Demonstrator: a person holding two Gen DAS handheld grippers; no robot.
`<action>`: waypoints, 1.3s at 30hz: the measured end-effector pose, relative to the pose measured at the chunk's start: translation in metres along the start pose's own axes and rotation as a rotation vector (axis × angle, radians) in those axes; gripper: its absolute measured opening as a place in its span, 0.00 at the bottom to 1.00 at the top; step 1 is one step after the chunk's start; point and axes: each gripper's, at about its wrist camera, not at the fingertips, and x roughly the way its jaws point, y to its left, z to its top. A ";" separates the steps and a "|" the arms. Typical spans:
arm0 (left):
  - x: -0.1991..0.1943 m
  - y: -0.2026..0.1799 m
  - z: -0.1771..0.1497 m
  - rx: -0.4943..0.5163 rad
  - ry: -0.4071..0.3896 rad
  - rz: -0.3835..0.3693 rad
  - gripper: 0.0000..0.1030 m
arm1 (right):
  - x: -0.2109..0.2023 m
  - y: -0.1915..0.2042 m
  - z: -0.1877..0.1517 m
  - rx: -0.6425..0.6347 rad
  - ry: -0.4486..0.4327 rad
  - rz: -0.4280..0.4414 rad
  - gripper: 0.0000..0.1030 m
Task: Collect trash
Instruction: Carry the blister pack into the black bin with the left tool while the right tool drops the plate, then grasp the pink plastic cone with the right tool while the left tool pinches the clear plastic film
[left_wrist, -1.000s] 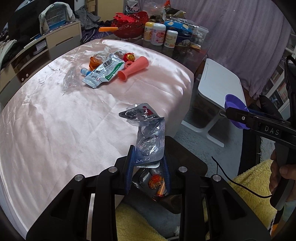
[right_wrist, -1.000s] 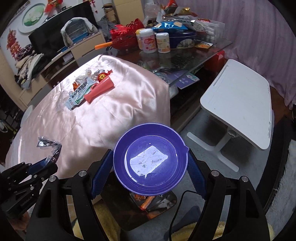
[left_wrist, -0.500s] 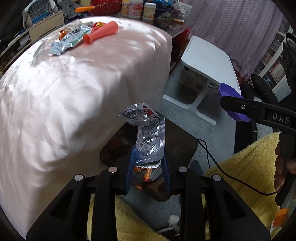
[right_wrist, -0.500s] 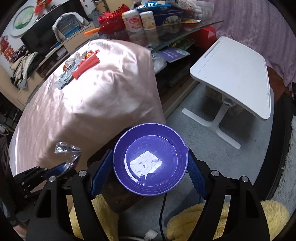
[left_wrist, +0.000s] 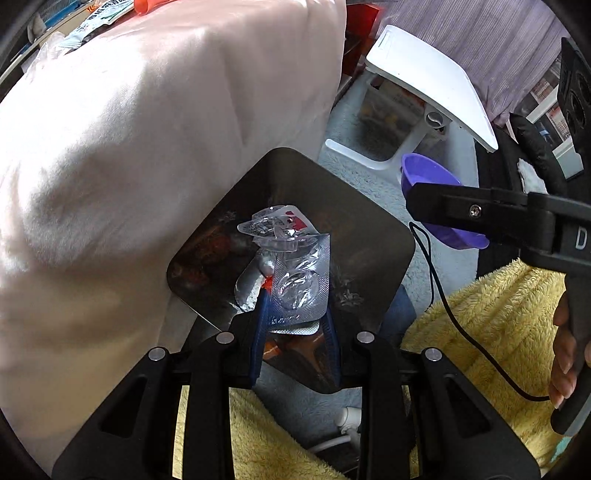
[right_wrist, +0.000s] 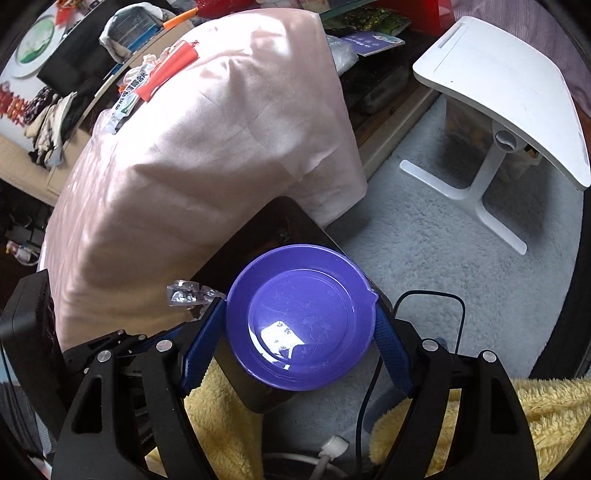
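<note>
My left gripper (left_wrist: 295, 310) is shut on a bundle of empty silver blister packs (left_wrist: 301, 286), which stick up crumpled past the fingertips. It hangs right over the dark bin (left_wrist: 362, 229) on the floor beside the pink-covered table (left_wrist: 147, 147). Orange wrappers (left_wrist: 275, 349) lie inside the bin. My right gripper (right_wrist: 297, 312) is shut on a purple bowl (right_wrist: 303, 325), blue pads against its rim on both sides, held above the bin's (right_wrist: 280, 221) near corner. The bowl (left_wrist: 428, 177) also shows at the right of the left wrist view. More trash, a red tube (right_wrist: 173, 64) and a wrapper (right_wrist: 127, 101), lies on the table's far end.
A white lap table (right_wrist: 509, 85) stands on the grey carpet (right_wrist: 443, 251) to the right. A yellow fluffy blanket (left_wrist: 487, 317) lies close under both grippers, with a black cable (left_wrist: 430, 273) running across it. A hand (left_wrist: 565, 354) grips the right gripper's handle.
Both grippers have come down from over the tabletop to the bin beside the table and tilted more steeply downward. The blister packs and the bowl stay held as before.
</note>
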 end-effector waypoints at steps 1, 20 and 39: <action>0.000 0.000 0.001 0.001 0.002 0.003 0.26 | 0.000 0.001 0.001 -0.002 0.000 0.000 0.77; -0.062 0.006 0.010 -0.005 -0.141 0.085 0.92 | -0.032 -0.021 0.020 0.047 -0.097 -0.072 0.94; -0.154 0.133 0.065 -0.227 -0.315 0.277 0.92 | -0.050 0.031 0.112 -0.064 -0.213 -0.080 0.94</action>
